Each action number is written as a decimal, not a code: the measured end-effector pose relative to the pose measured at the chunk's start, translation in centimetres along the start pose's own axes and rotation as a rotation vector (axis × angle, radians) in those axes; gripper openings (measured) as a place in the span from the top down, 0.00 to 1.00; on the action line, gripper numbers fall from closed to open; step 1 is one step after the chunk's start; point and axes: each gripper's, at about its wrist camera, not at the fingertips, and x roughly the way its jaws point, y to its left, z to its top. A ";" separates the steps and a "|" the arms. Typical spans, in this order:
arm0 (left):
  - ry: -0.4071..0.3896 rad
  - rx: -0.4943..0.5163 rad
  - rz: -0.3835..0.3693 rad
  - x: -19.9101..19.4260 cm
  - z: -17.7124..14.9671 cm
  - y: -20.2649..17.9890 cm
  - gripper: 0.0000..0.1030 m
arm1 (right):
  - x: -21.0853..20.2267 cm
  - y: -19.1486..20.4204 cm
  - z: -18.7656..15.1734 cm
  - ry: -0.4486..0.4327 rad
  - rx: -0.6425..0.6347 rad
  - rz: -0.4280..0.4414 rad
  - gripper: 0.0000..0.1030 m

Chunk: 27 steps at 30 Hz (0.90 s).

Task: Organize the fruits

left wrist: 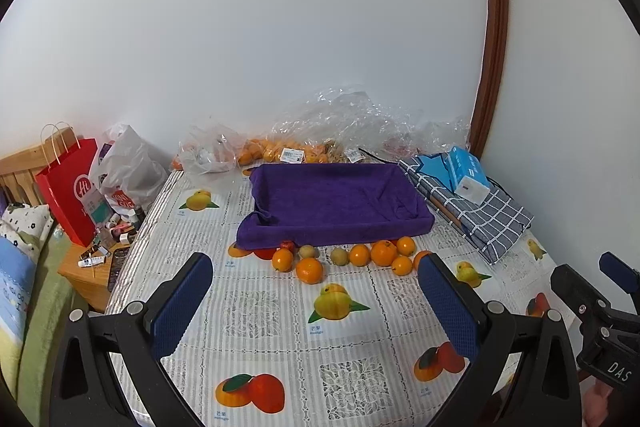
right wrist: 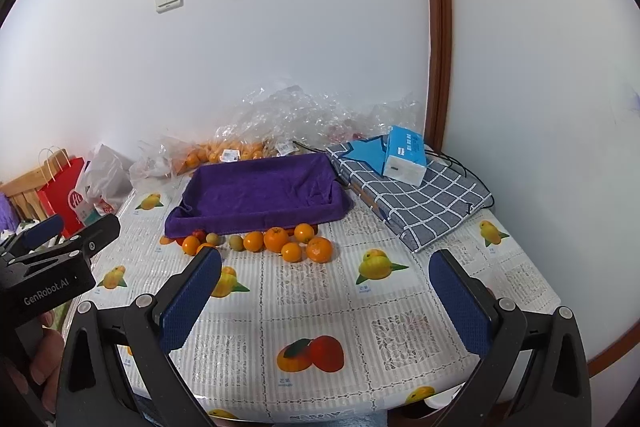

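A tray lined with a purple towel (left wrist: 336,201) (right wrist: 260,195) stands mid-table and holds nothing. Along its near edge lie several oranges (left wrist: 309,270) (right wrist: 319,249), two greenish-brown kiwis (left wrist: 340,255) (right wrist: 236,242) and a small red fruit (left wrist: 286,245). My left gripper (left wrist: 316,283) is open and empty, hovering above the table short of the fruit row. My right gripper (right wrist: 325,277) is open and empty, also short of the row. Each gripper shows at the edge of the other's view.
Clear plastic bags with more oranges (left wrist: 276,149) lie against the wall behind the tray. A checked cloth with a blue tissue box (right wrist: 404,155) lies right of the tray. A red paper bag (left wrist: 70,189) and a cluttered nightstand (left wrist: 100,259) are left of the table.
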 end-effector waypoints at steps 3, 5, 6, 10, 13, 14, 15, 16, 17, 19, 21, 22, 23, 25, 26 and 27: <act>-0.002 -0.002 -0.003 -0.1 0.0 -0.1 0.00 | 0.0 0.0 0.1 -0.001 0.002 0.005 0.00; -0.006 -0.003 -0.003 -0.2 0.0 0.0 0.00 | -0.1 0.0 0.1 -0.002 0.003 0.005 0.00; -0.007 -0.005 -0.005 -0.2 0.1 0.0 0.00 | -0.1 0.0 0.1 -0.002 0.001 0.005 0.00; -0.009 -0.015 -0.014 -0.3 0.0 0.0 0.00 | -0.2 0.2 0.1 -0.007 -0.015 0.001 0.00; -0.007 -0.002 -0.008 -0.4 -0.1 -0.2 0.00 | -0.2 0.1 0.1 -0.006 -0.006 0.006 0.00; -0.009 0.000 -0.007 -0.5 -0.1 -0.1 0.00 | -0.2 0.1 0.1 -0.005 -0.003 0.009 0.00; -0.010 0.000 -0.005 -0.5 -0.1 -0.1 0.00 | -0.2 0.1 0.1 -0.005 -0.003 0.009 0.00; -0.011 -0.001 -0.008 -0.6 -0.1 0.0 0.00 | -0.3 0.2 0.1 -0.007 -0.005 0.007 0.00; -0.011 -0.001 -0.007 -0.6 -0.1 0.0 0.00 | -0.3 0.2 0.0 -0.009 -0.007 0.006 0.00; -0.014 -0.001 -0.007 -0.7 -0.1 0.0 0.00 | -0.4 0.1 0.1 -0.010 -0.003 0.013 0.00; -0.018 -0.001 -0.011 -0.9 -0.1 -0.1 0.00 | -0.5 0.1 0.1 -0.008 0.004 0.025 0.00; -0.020 -0.003 -0.014 -0.9 -0.1 0.0 0.00 | -0.5 0.1 0.1 -0.005 0.003 0.031 0.00; -0.022 -0.007 -0.017 -1.0 0.0 0.0 0.00 | -0.5 0.1 0.2 -0.006 0.000 0.032 0.00; -0.025 -0.017 -0.023 -1.1 -0.1 0.2 0.00 | -0.5 0.1 0.1 -0.007 -0.007 0.027 0.00; -0.023 -0.017 -0.025 -1.1 -0.2 0.2 0.00 | -0.5 0.2 0.2 -0.008 -0.009 0.027 0.00; -0.023 -0.015 -0.024 -1.2 -0.2 0.2 0.00 | -0.4 0.1 0.1 -0.008 -0.007 0.028 0.00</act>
